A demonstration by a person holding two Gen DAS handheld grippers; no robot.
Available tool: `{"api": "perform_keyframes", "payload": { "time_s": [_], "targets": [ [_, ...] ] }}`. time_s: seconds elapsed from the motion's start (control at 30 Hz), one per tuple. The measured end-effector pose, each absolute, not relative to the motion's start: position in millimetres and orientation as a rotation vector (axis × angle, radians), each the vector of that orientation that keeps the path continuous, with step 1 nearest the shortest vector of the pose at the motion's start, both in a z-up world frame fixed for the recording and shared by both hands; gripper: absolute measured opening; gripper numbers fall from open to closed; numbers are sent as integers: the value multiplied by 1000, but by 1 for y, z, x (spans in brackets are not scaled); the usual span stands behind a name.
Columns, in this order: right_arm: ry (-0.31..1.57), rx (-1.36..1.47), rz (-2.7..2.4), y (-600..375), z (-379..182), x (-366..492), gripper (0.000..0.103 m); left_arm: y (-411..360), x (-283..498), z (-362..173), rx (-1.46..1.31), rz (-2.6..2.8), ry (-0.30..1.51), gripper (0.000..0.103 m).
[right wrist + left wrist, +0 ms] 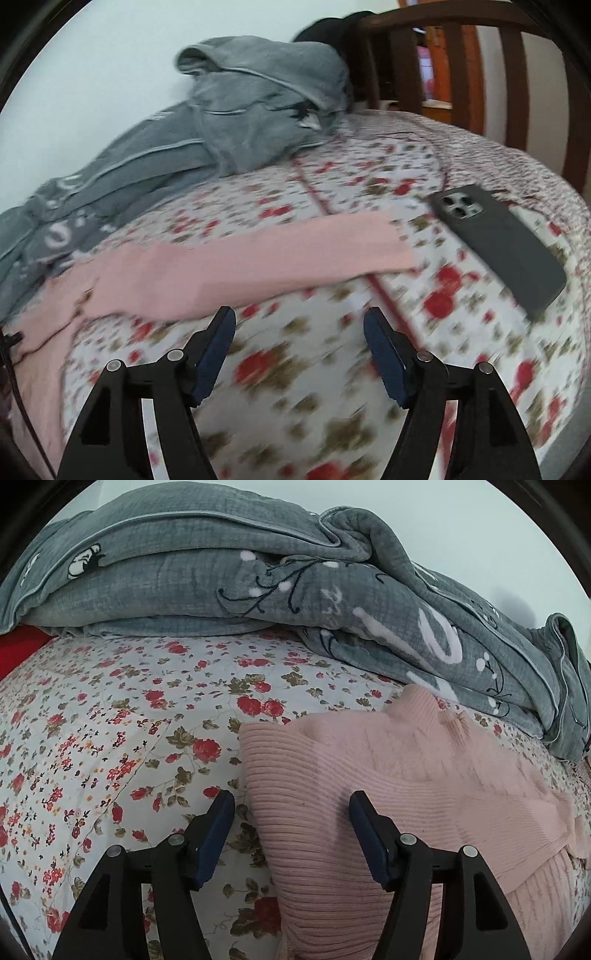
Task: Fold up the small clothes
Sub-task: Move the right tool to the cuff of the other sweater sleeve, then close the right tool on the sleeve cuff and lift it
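Your left gripper (291,805) hangs with jaws apart over the folded edge of the pink knit sweater (388,794); the ribbed cloth lies between the pads, and neither pad presses on it. The sweater rests on the floral bedsheet (110,720), just below the heaped grey blanket (221,572). Your right gripper (299,321), also spread wide and empty, points at bare sheet; the picture is blurred. One pink sleeve (277,254) stretches flat beyond its tips. Further right lies a dark phone (502,243), camera side up, near the wooden footboard (461,55).
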State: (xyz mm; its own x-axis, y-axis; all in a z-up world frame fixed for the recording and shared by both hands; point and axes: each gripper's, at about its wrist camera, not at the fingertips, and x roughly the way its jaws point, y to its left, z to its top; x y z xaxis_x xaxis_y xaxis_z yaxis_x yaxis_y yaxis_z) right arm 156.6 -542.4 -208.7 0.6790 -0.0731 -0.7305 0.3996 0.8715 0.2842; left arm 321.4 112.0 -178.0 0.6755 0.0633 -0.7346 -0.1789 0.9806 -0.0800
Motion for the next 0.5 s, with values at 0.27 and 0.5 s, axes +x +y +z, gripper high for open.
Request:
{"api": "perform_keyframes", "payload": {
  "time_s": [0.27,0.5],
  "targets": [
    [782,623,-266,-573,-220,186,71,108,326,-181,-129,112,838,63],
    [793,638,-361,-584,-222,200,9,109,325,-181,-137,96,836,63]
  ]
}}
